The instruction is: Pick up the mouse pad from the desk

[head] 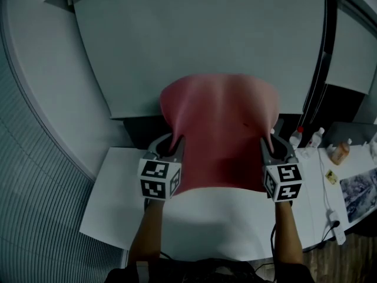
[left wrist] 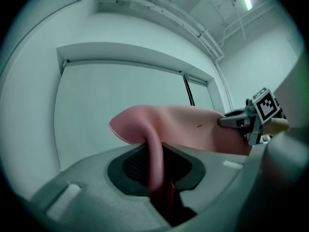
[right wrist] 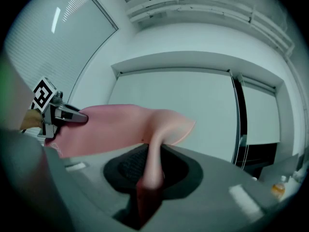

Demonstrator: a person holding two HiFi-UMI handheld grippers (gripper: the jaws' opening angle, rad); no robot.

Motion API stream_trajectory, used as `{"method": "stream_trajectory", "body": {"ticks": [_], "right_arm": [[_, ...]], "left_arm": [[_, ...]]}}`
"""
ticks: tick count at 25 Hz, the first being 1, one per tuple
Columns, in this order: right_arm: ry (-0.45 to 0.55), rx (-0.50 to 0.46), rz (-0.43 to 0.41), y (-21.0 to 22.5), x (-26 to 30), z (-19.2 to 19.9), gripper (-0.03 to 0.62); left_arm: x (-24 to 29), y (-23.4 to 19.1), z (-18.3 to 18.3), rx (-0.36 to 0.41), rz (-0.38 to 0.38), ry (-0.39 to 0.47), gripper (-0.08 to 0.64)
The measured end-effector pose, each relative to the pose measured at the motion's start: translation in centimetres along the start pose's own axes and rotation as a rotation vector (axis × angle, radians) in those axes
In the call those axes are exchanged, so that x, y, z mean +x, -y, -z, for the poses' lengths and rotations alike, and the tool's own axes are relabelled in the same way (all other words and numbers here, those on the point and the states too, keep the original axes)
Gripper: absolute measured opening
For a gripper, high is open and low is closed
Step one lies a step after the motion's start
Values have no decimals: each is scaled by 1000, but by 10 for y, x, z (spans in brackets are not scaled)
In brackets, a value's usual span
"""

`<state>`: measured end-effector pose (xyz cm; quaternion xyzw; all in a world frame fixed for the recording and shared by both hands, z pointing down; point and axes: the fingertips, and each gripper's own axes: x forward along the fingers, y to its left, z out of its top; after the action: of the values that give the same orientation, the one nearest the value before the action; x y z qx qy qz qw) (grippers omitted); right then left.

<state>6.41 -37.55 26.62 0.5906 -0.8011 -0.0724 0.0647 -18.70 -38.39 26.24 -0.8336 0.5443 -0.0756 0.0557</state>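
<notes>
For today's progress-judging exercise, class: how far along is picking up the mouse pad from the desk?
Done: the floppy pink mouse pad is gripped at both sides, the left gripper and right gripper each shut on an edge. In hand: it is held in the air, seemingly clear of the white desk. Left: little, apparently only holding it steady.

Mouse pad [head: 221,128]: thin, soft sheet, plain salmon-pink, one small dark speck on its upper face. Off the desk [head: 118,199], hanging in the air above it, spread wide and roughly flat between the two grippers. Left side edge pinched in the left gripper [head: 174,145], right side edge pinched in the right gripper [head: 268,147]. Material buckles upward where each pair of jaws bites. Far corners rounded and curling over slightly; the middle sags a little.
</notes>
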Motion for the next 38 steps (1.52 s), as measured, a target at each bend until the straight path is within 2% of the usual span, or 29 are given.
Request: {"method": "stream_trajectory", "body": {"ticks": [6, 14, 25, 38], "right_arm": [[27, -28, 41, 17, -8, -18, 82], [41, -43, 120, 47, -31, -30, 83], [33, -42, 251, 93, -78, -24, 83], [11, -41, 376, 128, -129, -17, 83]], "left_arm": [[7, 4, -19, 11, 13, 44, 75], [22, 31, -42, 17, 75, 84, 75], [45, 87, -56, 16, 188, 124, 75], [57, 142, -65, 14, 304, 145, 76]]}}
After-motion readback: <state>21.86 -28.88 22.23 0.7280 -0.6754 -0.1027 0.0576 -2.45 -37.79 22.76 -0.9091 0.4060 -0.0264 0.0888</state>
